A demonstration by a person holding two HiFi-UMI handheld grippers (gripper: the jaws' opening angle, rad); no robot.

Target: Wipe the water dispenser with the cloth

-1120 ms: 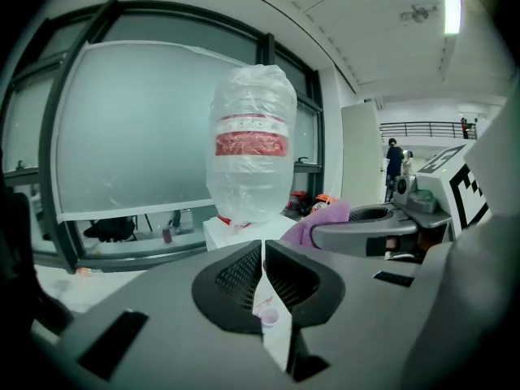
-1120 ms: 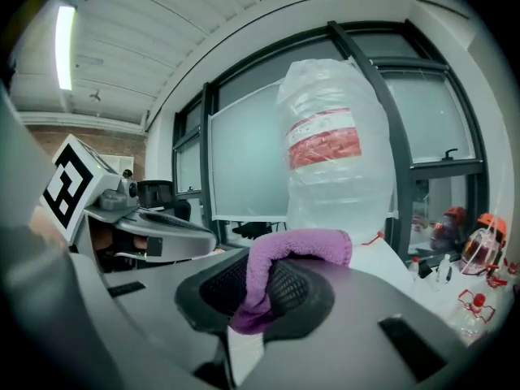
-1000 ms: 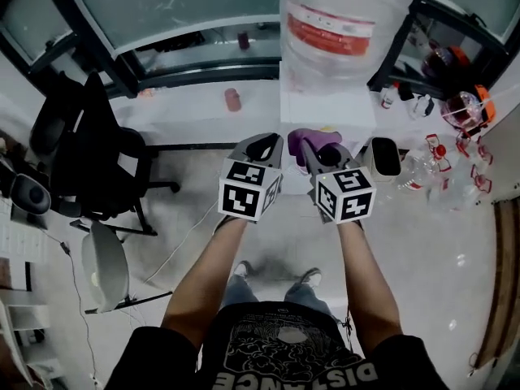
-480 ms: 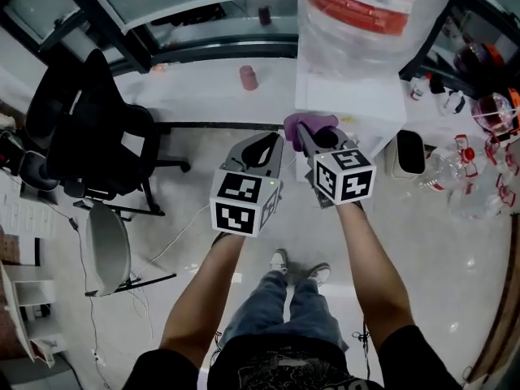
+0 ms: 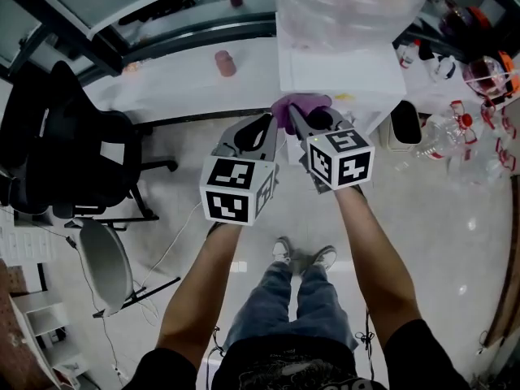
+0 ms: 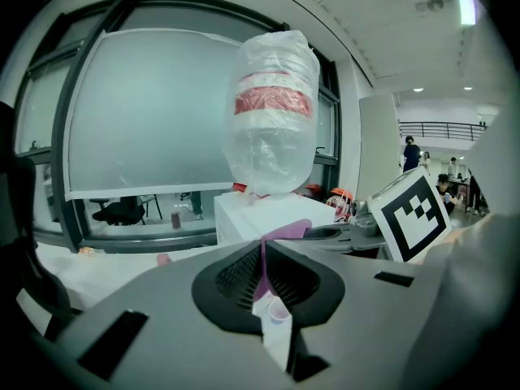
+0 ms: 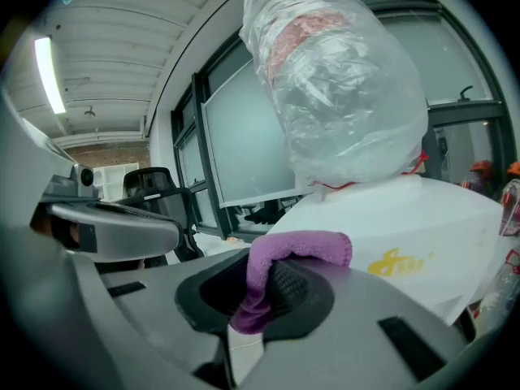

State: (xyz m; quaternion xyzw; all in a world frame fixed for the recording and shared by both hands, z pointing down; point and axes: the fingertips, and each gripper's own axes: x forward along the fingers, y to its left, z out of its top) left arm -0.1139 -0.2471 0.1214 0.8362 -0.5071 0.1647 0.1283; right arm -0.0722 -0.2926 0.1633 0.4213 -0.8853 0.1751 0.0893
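Note:
The white water dispenser (image 5: 337, 67) stands just ahead, with a plastic-wrapped bottle (image 5: 341, 2) on top. A purple cloth (image 5: 302, 102) lies against its lower front edge. My right gripper (image 5: 299, 119) is shut on the cloth, which bulges out over its jaws in the right gripper view (image 7: 296, 249), close to the dispenser (image 7: 422, 218). My left gripper (image 5: 266, 122) sits right beside it. Its jaws are together, with a thin purple strip of cloth (image 6: 262, 258) in their seam. The dispenser (image 6: 260, 214) shows beyond them.
A black office chair (image 5: 65, 153) and a grey seat (image 5: 106, 262) stand at the left. A white sill (image 5: 179, 84) with a small pink bottle (image 5: 224, 62) runs left of the dispenser. A dark bin (image 5: 405, 124) and several plastic bottles (image 5: 479, 136) are at the right.
The person has stepped closer to the dispenser. Both grippers have moved forward together with the cloth, from over the floor up to the dispenser's front.

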